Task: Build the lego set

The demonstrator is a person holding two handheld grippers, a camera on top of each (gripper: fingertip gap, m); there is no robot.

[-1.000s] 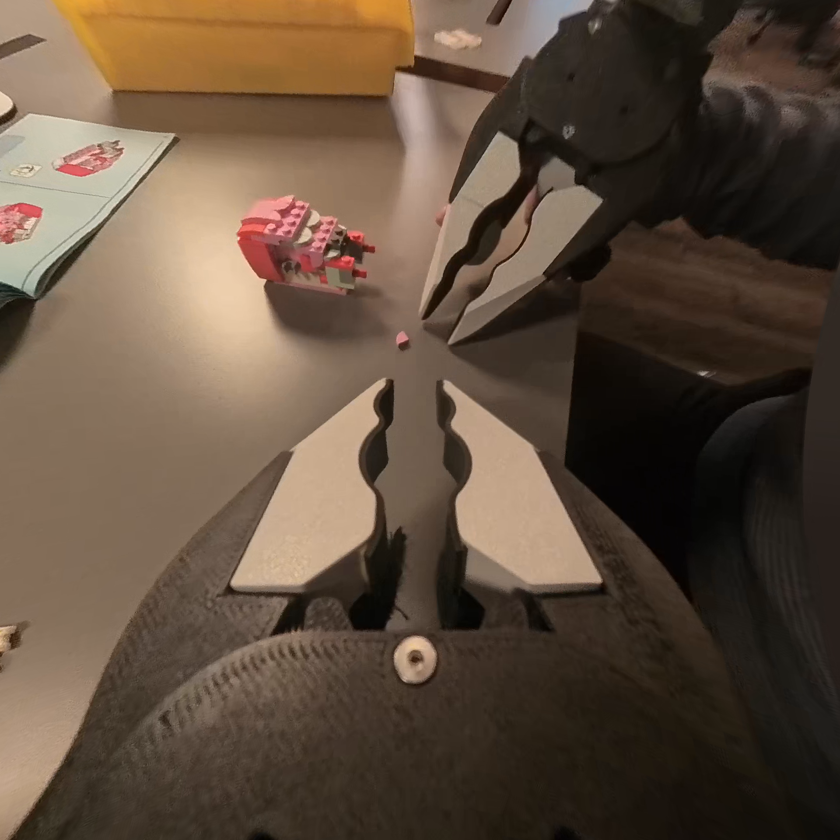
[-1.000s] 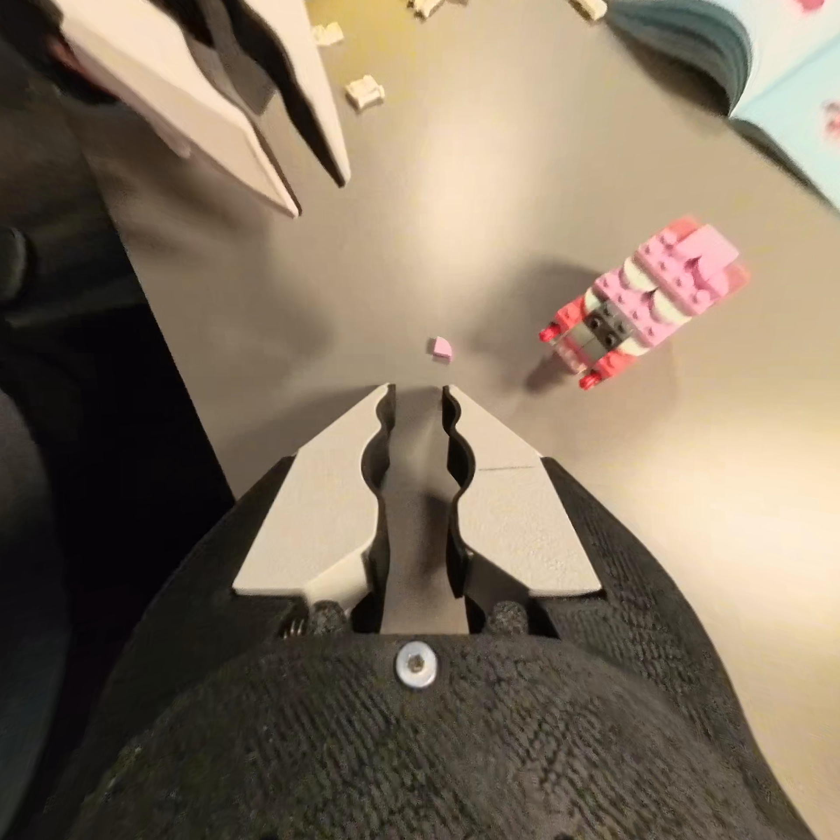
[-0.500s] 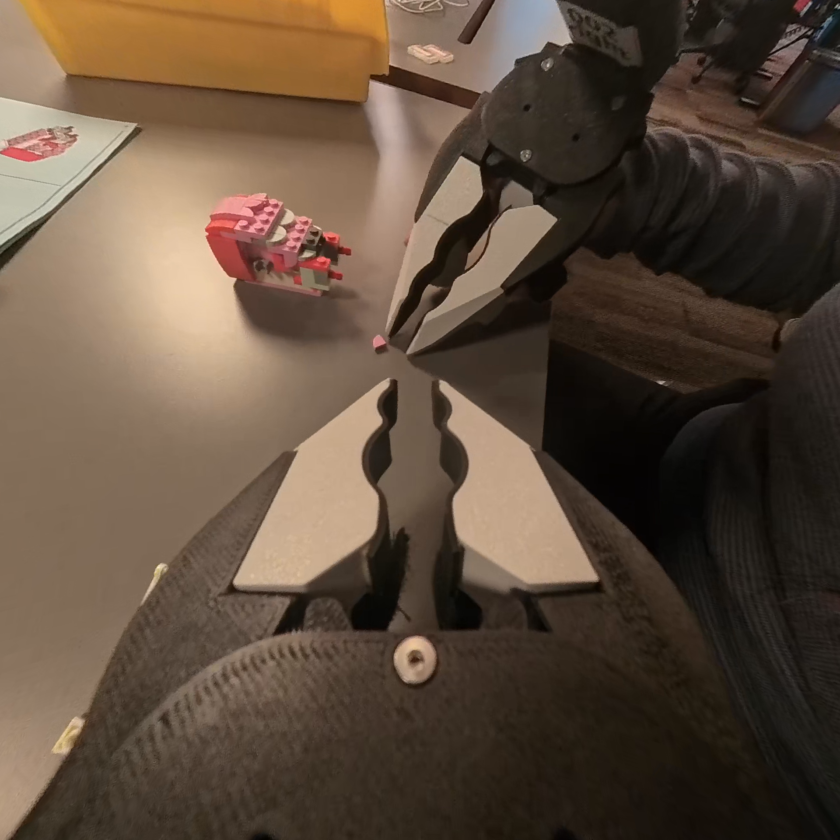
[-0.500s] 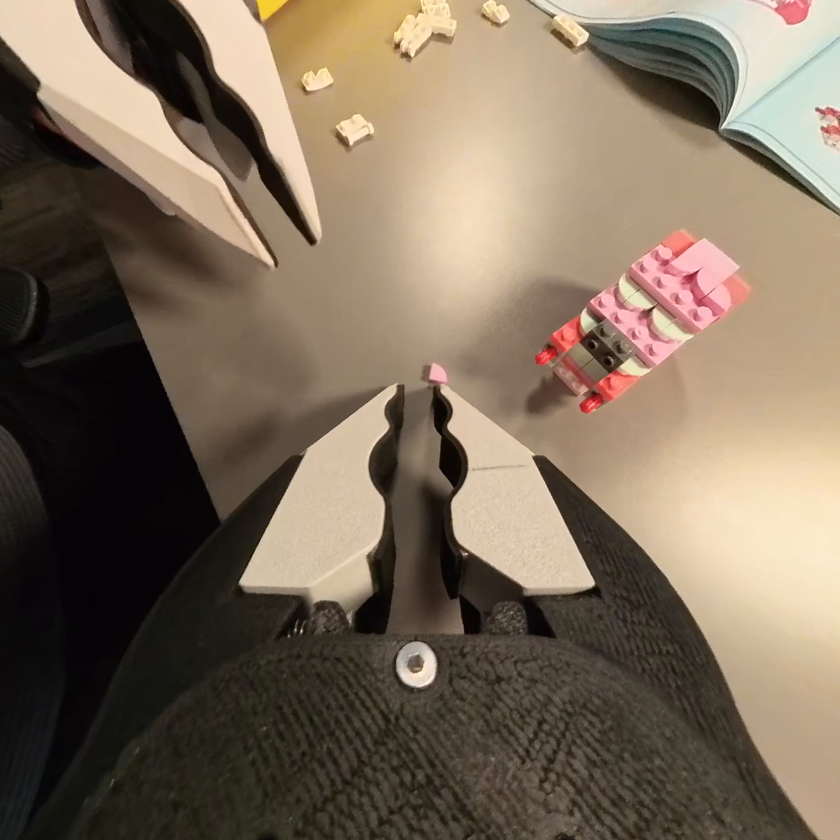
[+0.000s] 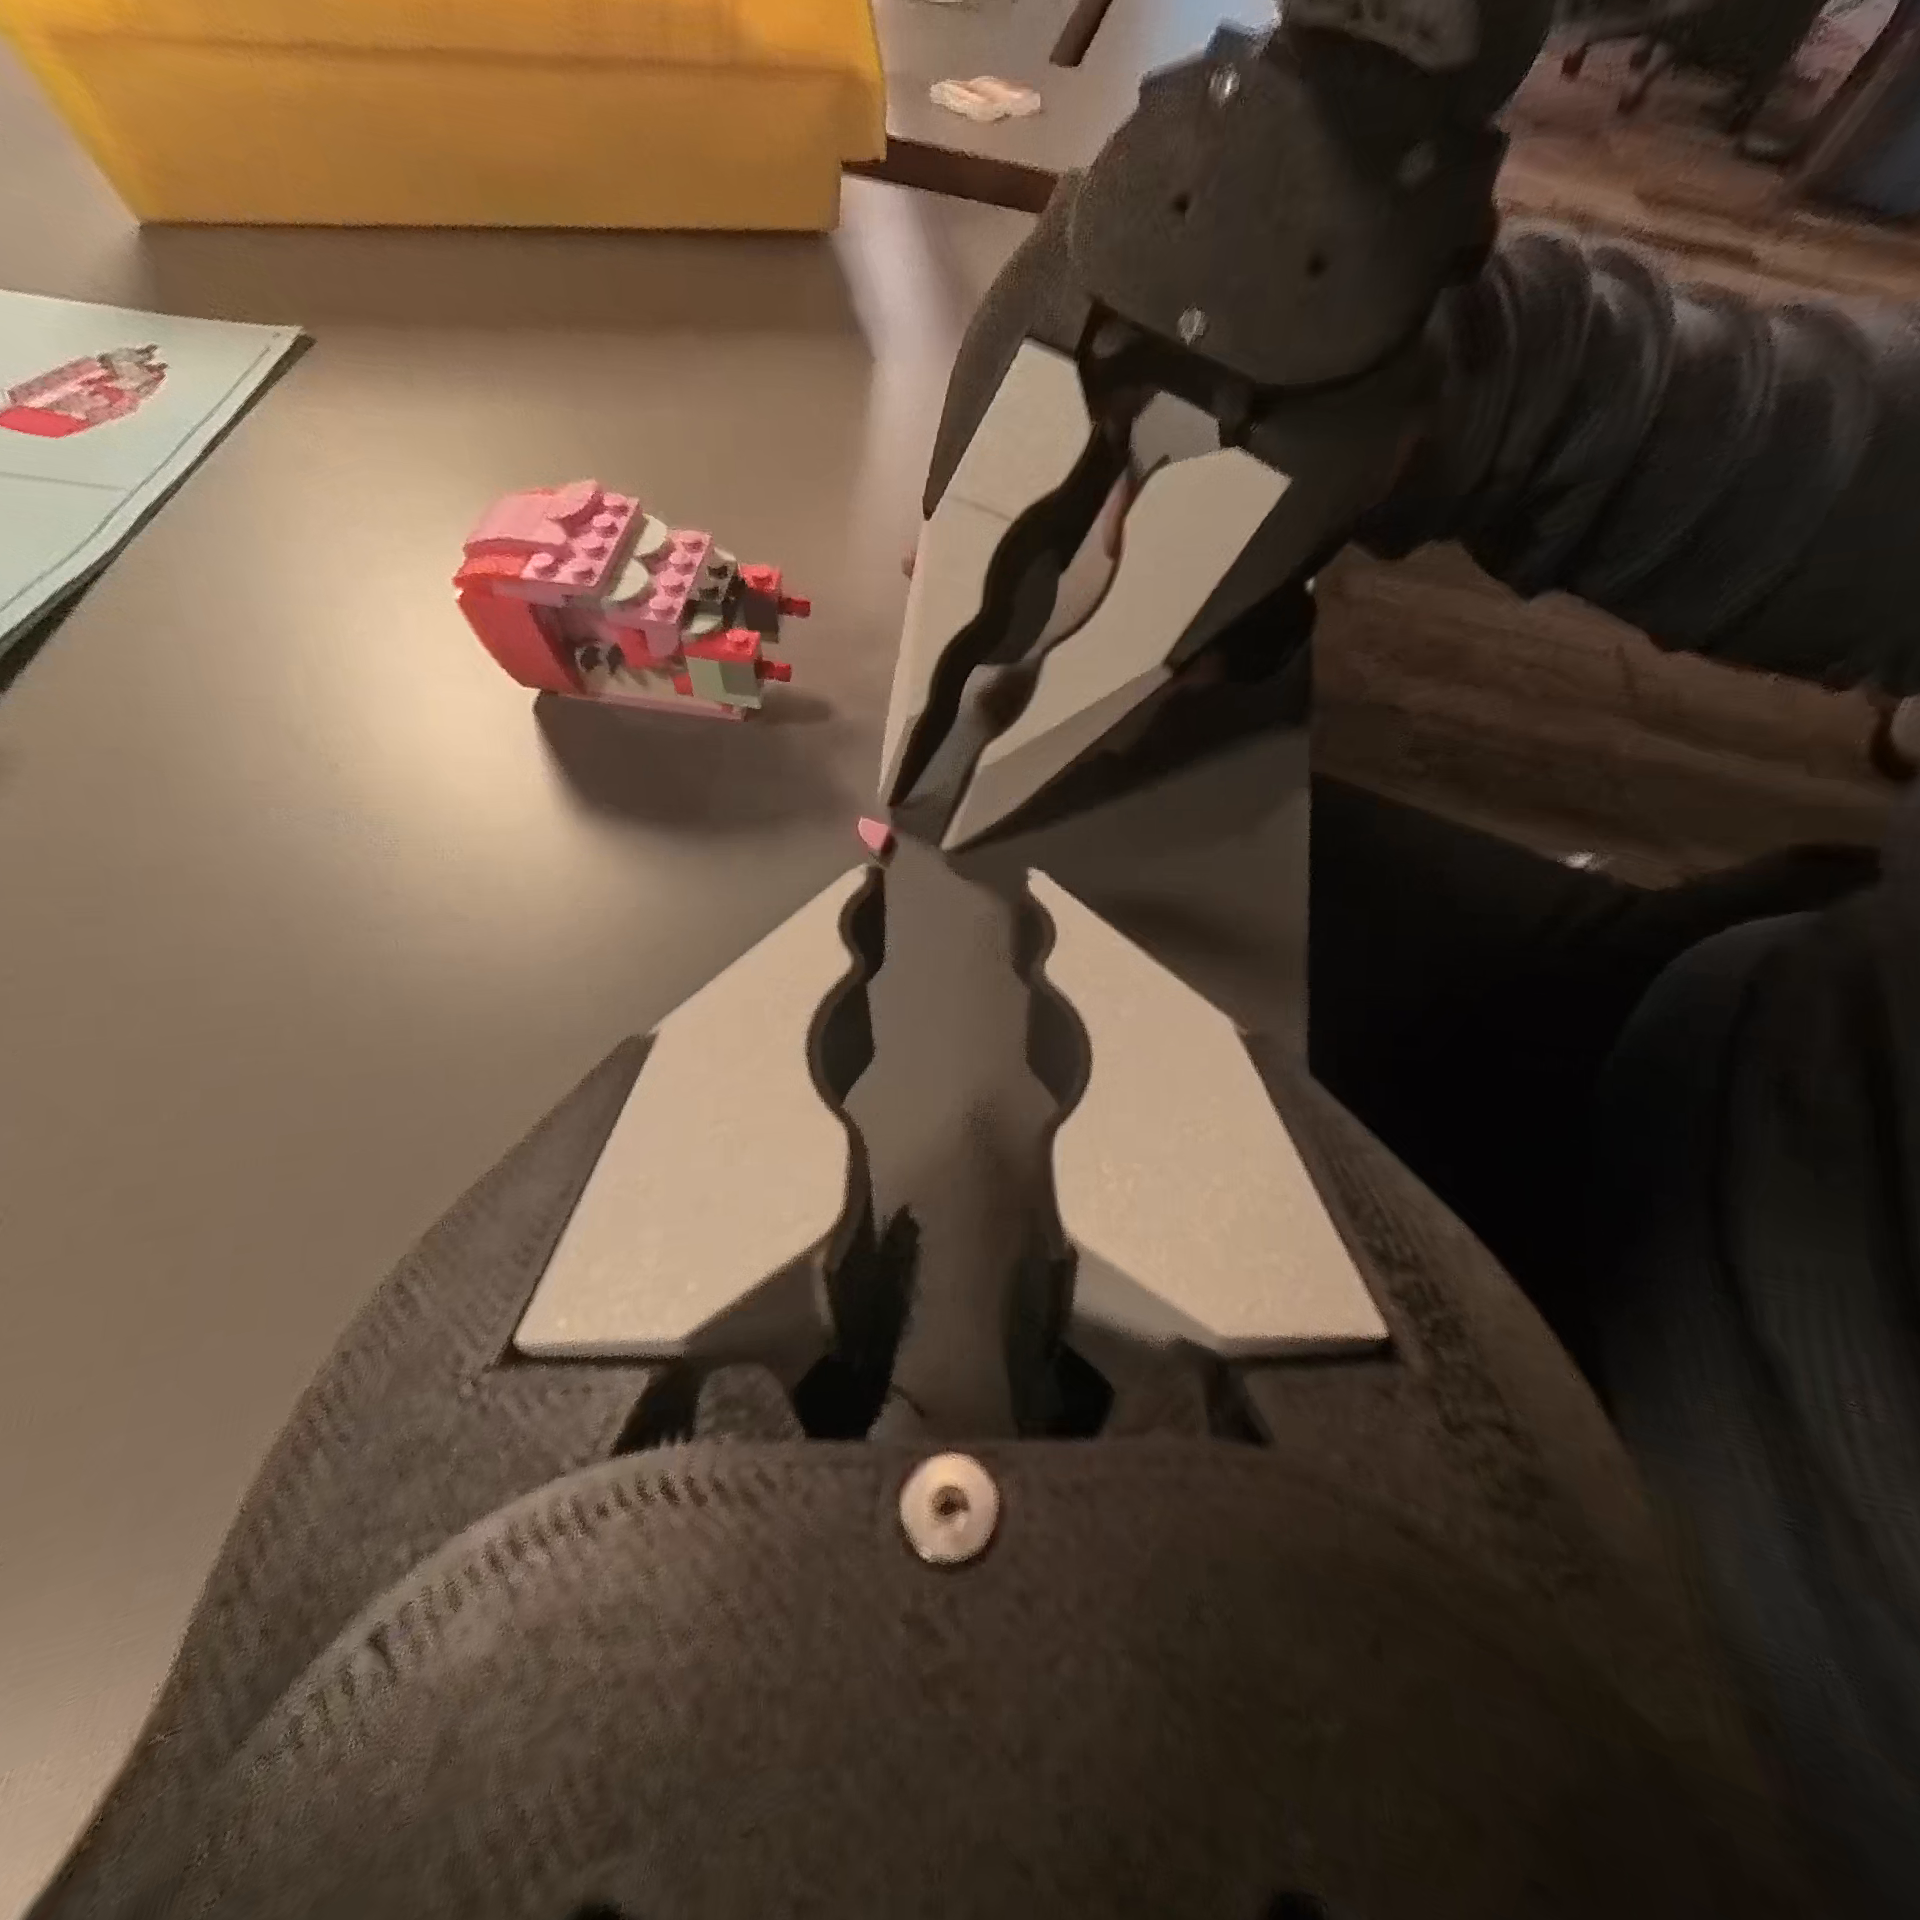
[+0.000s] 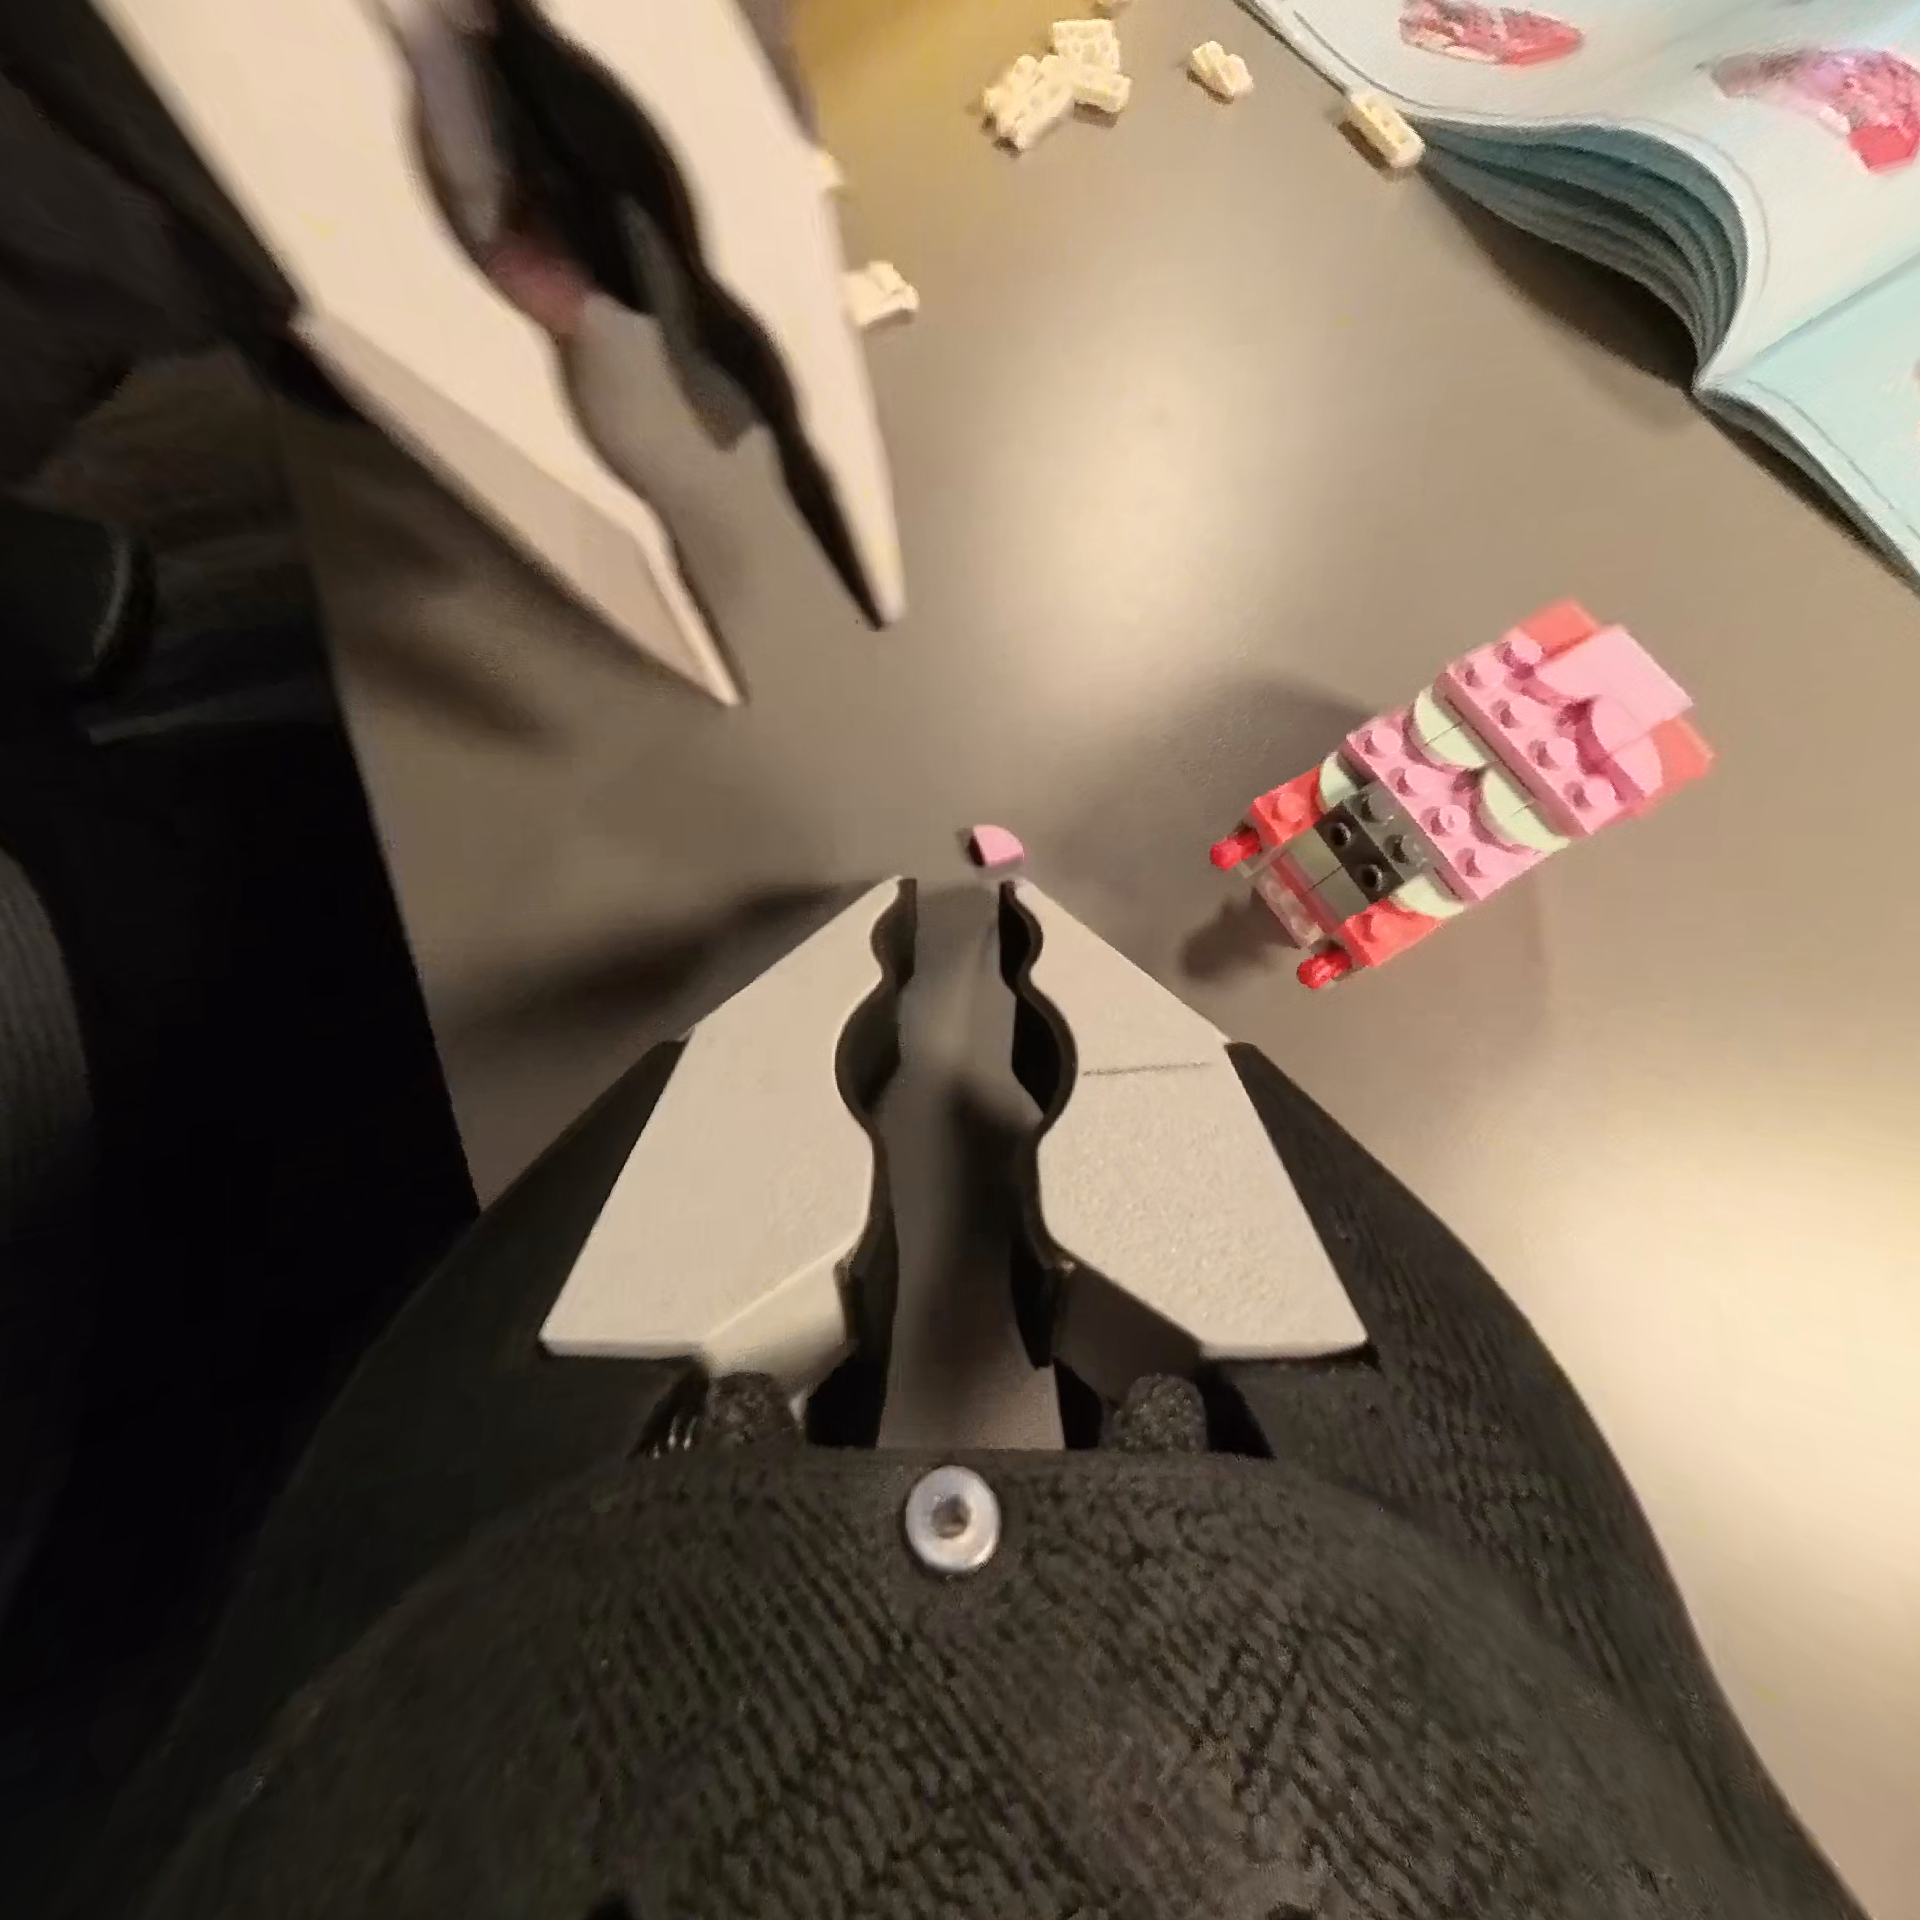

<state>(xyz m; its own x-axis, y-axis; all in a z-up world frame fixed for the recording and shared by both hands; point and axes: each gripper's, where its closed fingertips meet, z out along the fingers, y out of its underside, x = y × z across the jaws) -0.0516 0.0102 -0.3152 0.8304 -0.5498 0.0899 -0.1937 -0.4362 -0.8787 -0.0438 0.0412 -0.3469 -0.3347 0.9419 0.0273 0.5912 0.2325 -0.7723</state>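
Booklet (image 5: pixel 114 436) and brick model (image 5: pixel 623 613) lie left on the table (image 5: pixel 260 987), while both parted, empty grippers, left (image 5: pixel 951 883) and right (image 6: pixel 956 883), point tips-down at a tiny loose pink piece (image 6: pixel 995 844) lying just beyond them.

Textured black gripper housings (image 6: pixel 935 1714) with a silver screw (image 6: pixel 950 1523), wavy-edged grey jaws, dark ribbed sleeve (image 5: pixel 1662 436).

pink brick piece (image 6: pixel 995 844); red-pink-grey brick model (image 6: pixel 1455 810); yellow box (image 5: pixel 447 104); pale-blue booklet (image 6: pixel 1766 208).
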